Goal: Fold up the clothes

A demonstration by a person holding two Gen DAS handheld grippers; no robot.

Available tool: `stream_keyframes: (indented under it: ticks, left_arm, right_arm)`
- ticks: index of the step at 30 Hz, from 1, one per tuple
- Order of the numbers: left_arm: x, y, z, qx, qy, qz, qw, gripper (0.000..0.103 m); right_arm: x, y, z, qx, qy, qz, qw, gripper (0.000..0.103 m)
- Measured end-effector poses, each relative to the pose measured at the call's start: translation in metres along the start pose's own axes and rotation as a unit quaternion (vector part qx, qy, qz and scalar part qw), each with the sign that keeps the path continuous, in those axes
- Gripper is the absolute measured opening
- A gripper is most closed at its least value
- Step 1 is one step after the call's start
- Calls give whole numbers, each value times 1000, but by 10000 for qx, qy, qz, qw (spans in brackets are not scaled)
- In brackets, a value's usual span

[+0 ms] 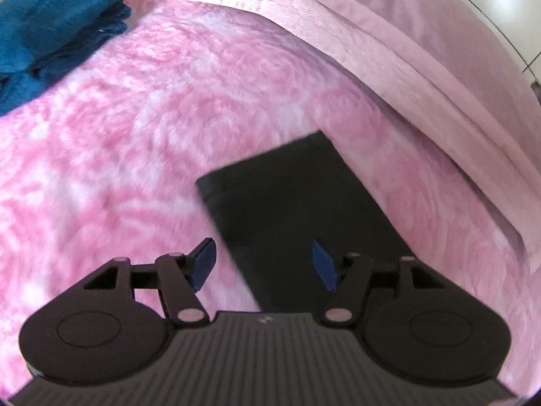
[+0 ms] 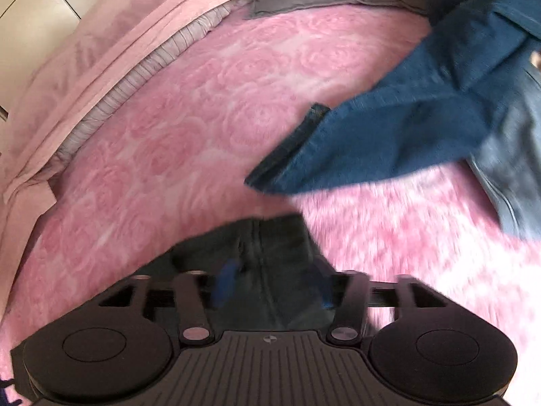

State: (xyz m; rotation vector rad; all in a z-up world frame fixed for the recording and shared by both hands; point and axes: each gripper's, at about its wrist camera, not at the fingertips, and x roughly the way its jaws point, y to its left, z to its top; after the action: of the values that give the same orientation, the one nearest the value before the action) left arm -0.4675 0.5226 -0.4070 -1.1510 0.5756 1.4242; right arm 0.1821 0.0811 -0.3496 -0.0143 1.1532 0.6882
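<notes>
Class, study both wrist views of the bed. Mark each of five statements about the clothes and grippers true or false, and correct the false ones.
1. The dark garment lies on a pink rose-patterned blanket. True.
2. The left gripper is clamped shut on the dark garment. False: its jaws stand open above it, pads apart.
3. A blue garment lies apart from the dark one in the left wrist view. True.
4. The blue denim garment in the right wrist view is neatly folded. False: it lies loose and rumpled.
5. The right gripper holds the denim. False: it is open over dark cloth.
</notes>
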Motion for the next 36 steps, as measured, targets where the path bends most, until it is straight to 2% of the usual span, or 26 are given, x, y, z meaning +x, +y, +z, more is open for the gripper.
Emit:
stream_keyframes:
  ticks: [2,4,6,7,8,9,10,11,12,14,17,19,20,23,24,25,27,28,29,30,31,32,33,36]
  left_arm:
    - [11,5,3,-144,91,-88,9998,59]
    - [16,9,3,-273,51,-182,9994,61]
    - [17,12,3,-382,-18,-298,9988,58]
    - [17,14,3,-428,-54,-333,9985,45]
    - [17,17,4,-472,-90,-363,9982,23]
    - [17,21,5,-516,-127,-394,9978,14]
    - [17,26,6,-607,-129,-654,9959,5]
    - [16,31,8,-696,-153,-818,9941,5]
    - [13,32,10,-706,-213,-907,9931,5]
    - [5,28,14,-529,-402,-1034,9924,4]
    - [-14,17,29,-344,-686,-1350,9879,4]
    - [-31,11,43,-305,-922,-1549,9831,4]
    - [-41,8,50,-260,-1084,-1614,9806,4]
    - [-68,6,68,-81,-1621,-1873,9688,5]
    - [-68,4,70,44,-1603,-1863,9693,5]
    - [-64,2,68,195,-1551,-1682,9733,6]
    - [-47,4,58,523,-1361,-1013,9841,12]
    - [-39,11,53,464,-1201,-785,9886,13]
    - [-31,19,47,364,-1029,-578,9923,15]
    - [-24,27,42,263,-857,-371,9953,16]
    - [-21,35,37,91,-802,-312,9963,16]
    - [-21,44,32,-92,-763,-295,9966,18]
    - [-23,52,29,-237,-704,-307,9968,19]
    - [-29,67,22,-469,-622,-352,9963,20]
  right_arm:
    - [11,-7,4,129,-133,40,9998,63]
    - [24,-19,6,547,-118,291,9980,63]
    - [36,-27,4,844,-42,345,9958,63]
    - [40,-29,2,911,-45,335,9953,63]
    - [40,-27,2,812,-82,296,9962,54]
    - [40,-25,1,712,-119,258,9971,49]
    - [40,-23,1,603,-162,209,9978,46]
    - [37,-20,1,438,-245,83,9987,8]
    - [34,-19,3,372,-285,-52,9989,9]
    - [26,-19,5,455,-383,77,9982,8]
    - [13,5,14,-19,-566,83,9984,7]
    - [3,21,26,-98,-782,334,9963,7]
    - [-3,30,33,-149,-956,487,9941,0]
    - [-24,55,62,29,-1903,834,9782,0]
    - [-25,59,75,175,-2070,819,9747,0]
    - [-22,64,88,141,-2046,792,9755,0]
    - [-2,73,102,38,-1546,740,9852,0]
    - [7,76,100,-44,-1262,663,9898,0]
    - [17,78,95,-206,-927,620,9935,4]
    - [25,79,87,-350,-685,560,9955,16]
    - [33,79,78,-482,-451,500,9966,27]
    - [40,75,68,-532,-287,438,9972,55]
    - [46,70,59,-575,-134,387,9975,63]
    - [61,55,42,-375,184,623,9972,62]
